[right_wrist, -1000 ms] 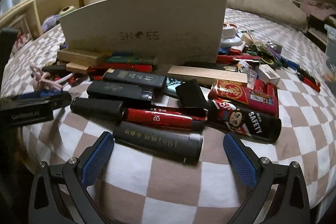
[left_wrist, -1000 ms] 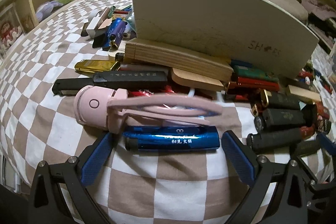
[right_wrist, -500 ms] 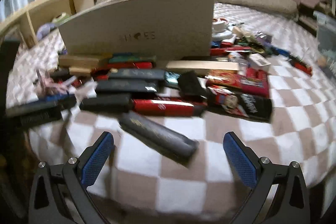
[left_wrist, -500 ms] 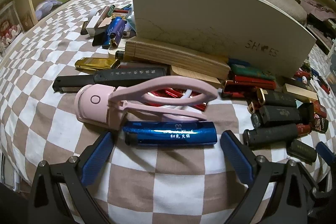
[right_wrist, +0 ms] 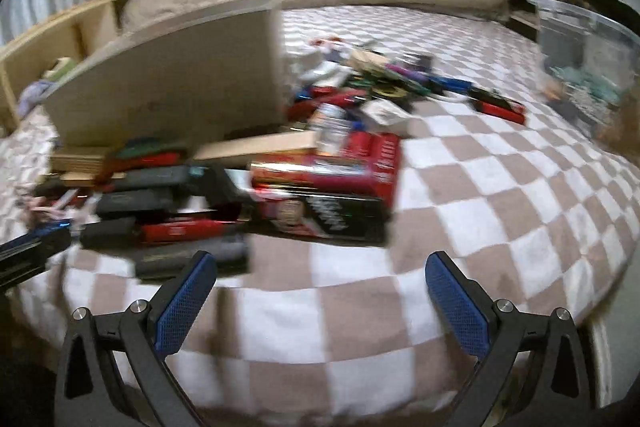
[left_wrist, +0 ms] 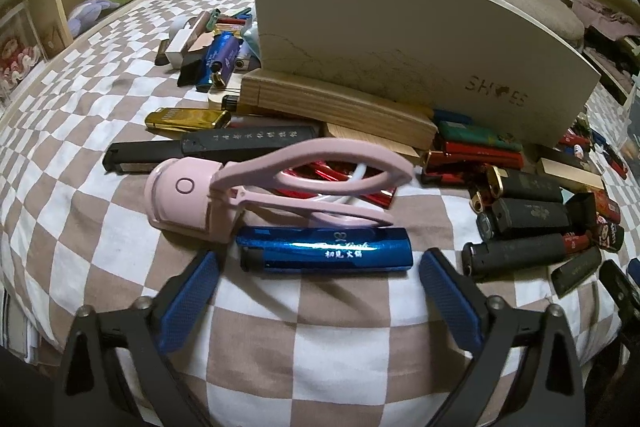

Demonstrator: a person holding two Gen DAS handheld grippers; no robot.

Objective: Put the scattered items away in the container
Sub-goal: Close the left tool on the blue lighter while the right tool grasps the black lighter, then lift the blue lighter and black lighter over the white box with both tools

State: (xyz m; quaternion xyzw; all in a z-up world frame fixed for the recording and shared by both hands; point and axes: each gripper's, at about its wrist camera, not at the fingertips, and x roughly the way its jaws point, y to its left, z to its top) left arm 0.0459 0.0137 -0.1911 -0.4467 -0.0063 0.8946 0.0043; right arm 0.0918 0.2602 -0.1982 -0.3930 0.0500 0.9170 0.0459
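Lighters are seen strewn over the checkered bed [left_wrist: 328,343] before an upright cream box [left_wrist: 400,39]. One blue lighter [left_wrist: 326,254] lies crosswise just ahead of the left gripper [left_wrist: 318,301], whose fingers are spread wide and hold nothing. A pink eyelash curler [left_wrist: 256,193] is touching it behind. The right gripper [right_wrist: 320,303], likewise released, is blurred; a clear container [right_wrist: 588,67] is seen far right.

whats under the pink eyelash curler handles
Through the loops of the pink eyelash curler, red lighters and a white cord show; what lies beneath its body is covered.
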